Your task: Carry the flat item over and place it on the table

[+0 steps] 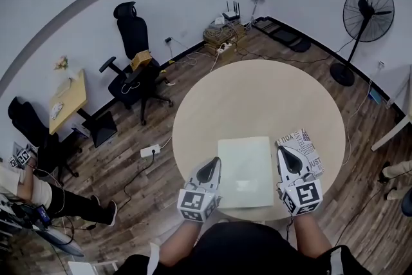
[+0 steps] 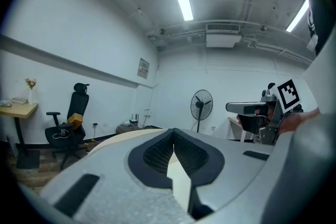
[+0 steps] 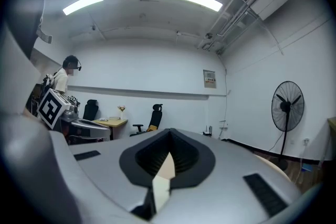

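— Tools first: what have they got?
— Both are clamped on the flat item (image 1: 244,170). The left tool (image 1: 211,167) pinches its left long side and the right tool (image 1: 288,158) its right long side, each roughly midway along. Each tool's own view shows a pale sliver of the sheet nipped between jaws that are otherwise together.
— And where is the sheet?
— It is slung between the two tools over the near edge of the round worktop (image 1: 257,93). I judge it is held clear of the surface rather than resting on it, though the head view alone does not settle that.
— Which way does it lie?
— Its long axis runs straight away from the person, toward the worktop's centre. Neither hand is nearer; they stand about level, one on each side.
— So the set-down?
— Probably both tools lower together, keeping it flat. Bare worktop lies ahead and toward the left edge. A printed packet (image 1: 302,150) sits at the near right edge, just beside the right tool, so the sheet's right side has little room there.
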A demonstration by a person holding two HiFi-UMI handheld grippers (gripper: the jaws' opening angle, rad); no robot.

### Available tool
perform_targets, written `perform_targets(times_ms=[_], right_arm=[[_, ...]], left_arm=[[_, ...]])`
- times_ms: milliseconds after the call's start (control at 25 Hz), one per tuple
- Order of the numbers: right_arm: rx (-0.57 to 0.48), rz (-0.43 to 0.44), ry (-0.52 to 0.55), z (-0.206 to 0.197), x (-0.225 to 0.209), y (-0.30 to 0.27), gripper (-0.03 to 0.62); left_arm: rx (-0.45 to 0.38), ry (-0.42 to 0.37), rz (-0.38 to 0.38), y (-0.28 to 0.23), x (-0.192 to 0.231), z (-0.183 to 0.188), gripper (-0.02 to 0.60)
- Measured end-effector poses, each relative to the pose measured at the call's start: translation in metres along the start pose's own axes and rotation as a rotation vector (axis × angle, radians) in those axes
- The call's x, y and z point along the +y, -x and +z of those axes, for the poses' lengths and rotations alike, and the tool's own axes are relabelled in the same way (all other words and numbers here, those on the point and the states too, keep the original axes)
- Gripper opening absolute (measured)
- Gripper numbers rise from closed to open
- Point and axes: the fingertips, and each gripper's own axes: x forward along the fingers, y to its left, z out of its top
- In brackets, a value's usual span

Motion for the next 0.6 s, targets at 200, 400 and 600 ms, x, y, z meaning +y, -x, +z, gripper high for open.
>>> perform_targets(times_ms=[200,400,600], right_arm=[[0.036,-0.013,0.015,0.002,0.001,-0.007,-0.003],[0.038,-0.007,0.021,0.009,0.004,-0.019,-0.003],[0.042,-0.003,0.029,0.009,0.005,-0.024,-0.003]], left_arm=[[0.007,-0.003,-0.002,-0.003,0.005,0.003,0.008],[0.012,-0.003,-0.006,-0.008,0.006,0.008,0.008],[0.016,0.001,-0.011,-0.010,0.004,0.005,0.008]])
